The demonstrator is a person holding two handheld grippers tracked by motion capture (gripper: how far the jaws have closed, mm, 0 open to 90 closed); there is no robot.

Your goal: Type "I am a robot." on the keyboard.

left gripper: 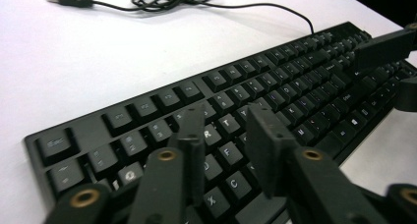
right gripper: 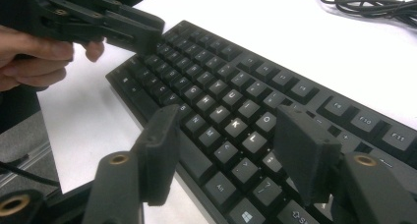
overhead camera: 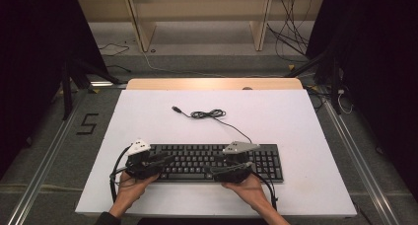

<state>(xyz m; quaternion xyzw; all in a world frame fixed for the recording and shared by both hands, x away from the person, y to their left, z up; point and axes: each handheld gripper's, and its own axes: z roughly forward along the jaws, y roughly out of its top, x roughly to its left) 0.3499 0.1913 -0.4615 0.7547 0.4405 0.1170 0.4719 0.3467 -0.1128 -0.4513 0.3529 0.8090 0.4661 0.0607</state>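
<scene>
A white desk [overhead camera: 148, 116] fills the middle of the high view, its top bare of print or pattern. Along its far edge shows a strip of light wood [overhead camera: 214, 84]. Beyond that stands a pale wooden shelf unit [overhead camera: 199, 15] with two upright legs on a grey floor [overhead camera: 207, 47]. Loose black wires [overhead camera: 291, 35] trail across the floor at the far right, and a thinner wire [overhead camera: 116, 48] lies at the far left. Dark curtains [overhead camera: 29, 62] hang on both sides. A metal rail [overhead camera: 47, 158] runs along the floor to the left of the desk, with a black mark shaped like a five [overhead camera: 87, 123] beside it. A matching rail [overhead camera: 362, 158] runs along the right.
</scene>
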